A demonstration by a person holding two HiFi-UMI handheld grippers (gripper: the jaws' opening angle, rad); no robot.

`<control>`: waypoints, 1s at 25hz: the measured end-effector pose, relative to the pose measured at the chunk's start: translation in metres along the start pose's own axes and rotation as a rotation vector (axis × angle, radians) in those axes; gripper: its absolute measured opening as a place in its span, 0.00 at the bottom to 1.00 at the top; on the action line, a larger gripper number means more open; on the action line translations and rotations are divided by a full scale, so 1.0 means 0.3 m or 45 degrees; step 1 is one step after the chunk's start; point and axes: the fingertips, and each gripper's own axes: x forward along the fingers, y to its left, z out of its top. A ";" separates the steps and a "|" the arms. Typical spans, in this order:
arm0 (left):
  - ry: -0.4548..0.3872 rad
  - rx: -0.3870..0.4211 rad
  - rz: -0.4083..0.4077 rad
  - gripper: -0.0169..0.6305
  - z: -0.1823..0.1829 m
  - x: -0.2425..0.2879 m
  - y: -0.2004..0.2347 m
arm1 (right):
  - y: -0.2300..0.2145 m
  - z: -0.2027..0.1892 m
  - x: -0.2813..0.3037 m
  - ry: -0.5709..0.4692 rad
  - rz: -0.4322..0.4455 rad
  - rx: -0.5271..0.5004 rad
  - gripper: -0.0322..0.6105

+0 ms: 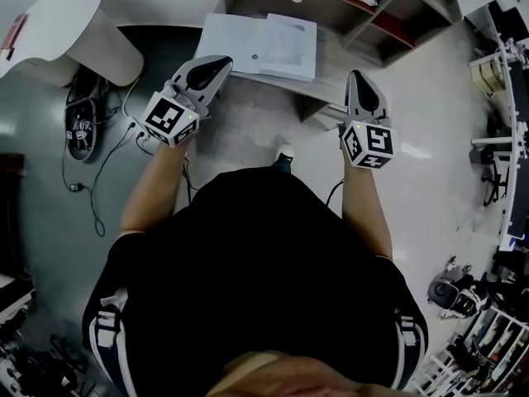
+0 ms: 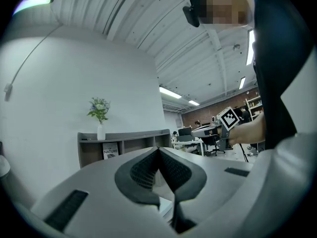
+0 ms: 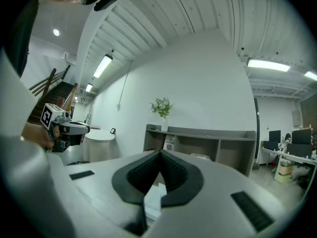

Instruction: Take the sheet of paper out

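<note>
A white stack of paper (image 1: 240, 44) with a clear plastic sleeve (image 1: 291, 48) on its right half lies on a low grey table (image 1: 335, 60) in front of me. My left gripper (image 1: 220, 61) points level at the stack's near left corner, jaws shut and empty, tips just short of the paper. My right gripper (image 1: 357, 76) hovers to the right of the stack near the table's front edge, also shut with nothing held. In the left gripper view the pads (image 2: 159, 151) meet. In the right gripper view the pads (image 3: 159, 153) meet, and white paper (image 3: 156, 200) shows below them.
A grey open shelf unit (image 1: 364, 11) stands behind the table, with a vase of flowers (image 3: 162, 114) on top. A round white table (image 1: 58, 23) is at the far left, cables and a black device (image 1: 83, 126) on the floor beneath. Desks and racks (image 1: 504, 139) line the right.
</note>
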 end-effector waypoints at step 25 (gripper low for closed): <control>0.092 -0.052 0.037 0.06 -0.113 0.372 0.159 | -0.291 -0.121 0.366 0.071 0.065 0.030 0.07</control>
